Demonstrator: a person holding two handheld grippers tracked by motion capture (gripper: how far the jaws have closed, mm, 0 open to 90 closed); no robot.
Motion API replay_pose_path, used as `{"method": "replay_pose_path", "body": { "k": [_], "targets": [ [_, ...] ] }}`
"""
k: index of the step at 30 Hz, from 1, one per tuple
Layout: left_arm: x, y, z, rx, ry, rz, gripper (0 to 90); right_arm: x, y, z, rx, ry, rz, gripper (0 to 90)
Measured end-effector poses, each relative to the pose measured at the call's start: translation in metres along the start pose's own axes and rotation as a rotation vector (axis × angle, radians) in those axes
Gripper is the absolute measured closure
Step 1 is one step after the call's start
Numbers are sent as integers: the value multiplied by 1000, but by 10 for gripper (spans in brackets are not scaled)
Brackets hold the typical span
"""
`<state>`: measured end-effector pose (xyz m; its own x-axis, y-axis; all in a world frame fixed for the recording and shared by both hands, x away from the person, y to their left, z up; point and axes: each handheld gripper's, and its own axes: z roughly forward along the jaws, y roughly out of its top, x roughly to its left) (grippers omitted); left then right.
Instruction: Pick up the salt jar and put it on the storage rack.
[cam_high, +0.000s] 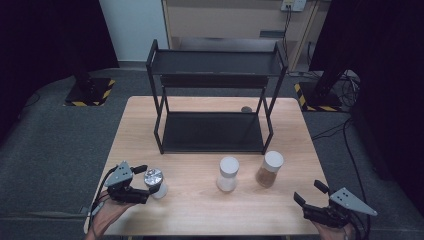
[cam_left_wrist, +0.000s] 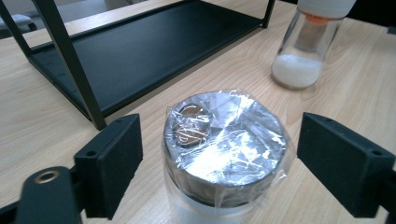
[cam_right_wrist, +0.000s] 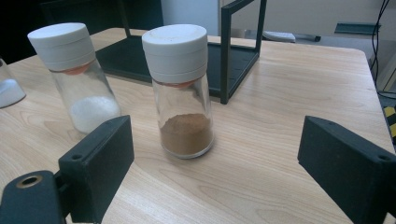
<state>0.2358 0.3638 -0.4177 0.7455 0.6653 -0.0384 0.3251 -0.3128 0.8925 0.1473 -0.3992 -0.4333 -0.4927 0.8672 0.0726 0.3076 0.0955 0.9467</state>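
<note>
Your left claw (cam_left_wrist: 219, 158) straddles the upright foil-capped jar (cam_left_wrist: 224, 149), pads apparently not yet touching; your right claw (cam_right_wrist: 215, 168), released, faces the brown-powder jar (cam_right_wrist: 182, 93) beyond.

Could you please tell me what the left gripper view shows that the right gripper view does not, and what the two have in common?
Left gripper view alone: a jar with a plastic-wrapped silver lid standing between the left gripper jaws, with gaps on both sides.

Right gripper view alone: a jar of brown powder standing ahead of the open right gripper.

Both: the jar of white powder, the black shelf rack and the wooden table.
</note>
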Motion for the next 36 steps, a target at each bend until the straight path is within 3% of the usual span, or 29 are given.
{"method": "replay_pose_path", "body": {
  "k": [10, 21, 28, 36],
  "targets": [
    [4, 1, 5, 9, -21, 12, 318, 0, 0, 0, -3, -2, 3, 110],
    [-2, 1, 9, -4, 1, 32, 340, 0, 0, 0, -3, 0, 3, 111],
    [-1, 13, 18, -2, -14, 47, 340, 0, 0, 0, -2, 0, 3, 111],
    [0, 38, 32, -14, -41, 69, 340, -1, -1, 0, -2, 4, 6, 111]
  ]
}}
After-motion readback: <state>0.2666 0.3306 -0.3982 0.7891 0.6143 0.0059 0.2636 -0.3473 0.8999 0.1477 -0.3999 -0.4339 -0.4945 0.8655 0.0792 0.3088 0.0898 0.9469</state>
